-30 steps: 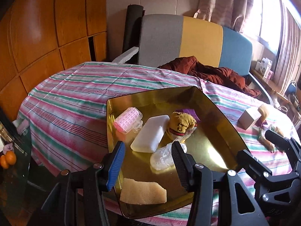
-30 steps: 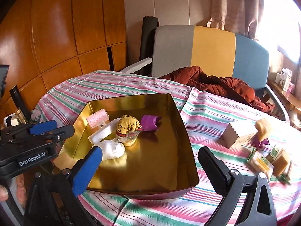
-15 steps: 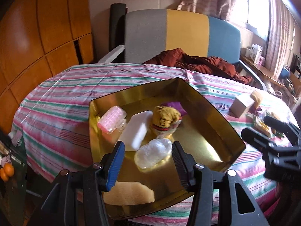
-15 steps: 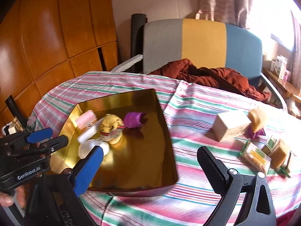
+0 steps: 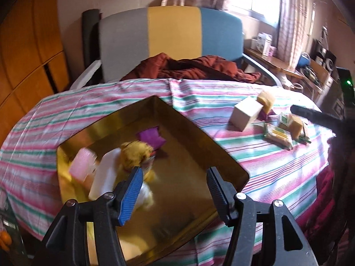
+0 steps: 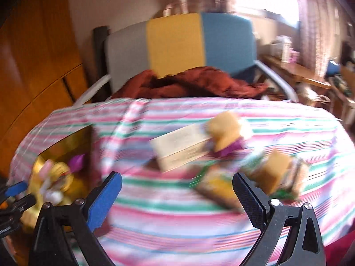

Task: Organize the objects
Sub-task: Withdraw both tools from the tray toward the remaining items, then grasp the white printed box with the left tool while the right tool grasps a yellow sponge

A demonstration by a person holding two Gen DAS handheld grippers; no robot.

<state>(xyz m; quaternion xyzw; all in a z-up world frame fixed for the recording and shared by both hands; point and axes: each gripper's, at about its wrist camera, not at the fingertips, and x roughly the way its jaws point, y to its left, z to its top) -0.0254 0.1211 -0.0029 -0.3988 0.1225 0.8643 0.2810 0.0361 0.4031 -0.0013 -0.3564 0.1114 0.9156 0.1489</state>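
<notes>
A gold tray [image 5: 199, 137] sits on the striped tablecloth [image 5: 199, 88]. It holds a pink hair roller [image 5: 82, 166], a white block [image 5: 106, 175], a yellow plush toy [image 5: 136, 155] and a purple piece [image 5: 150, 137]. My left gripper [image 5: 175, 190] hovers over the tray's near part, its jaws opening with nothing between them. To the right lie a cream box [image 5: 245, 116], a yellow block [image 5: 266, 98] and snack packets [image 5: 278, 135]. My right gripper [image 6: 177, 199] stands wide open above the cloth, short of the blurred box [image 6: 182, 148] and packets [image 6: 215, 184], holding nothing.
A chair with a grey, yellow and blue back [image 5: 173, 31] stands behind the table, a rust-red garment [image 5: 195, 68] on its seat. Wooden panels [image 5: 26, 55] line the left wall. A cluttered shelf [image 5: 288, 66] runs along the window at the right.
Both views have swung right, from the tray toward the box and packets. The left jaws have widened. The right gripper has travelled fastest and its view is now blurred.
</notes>
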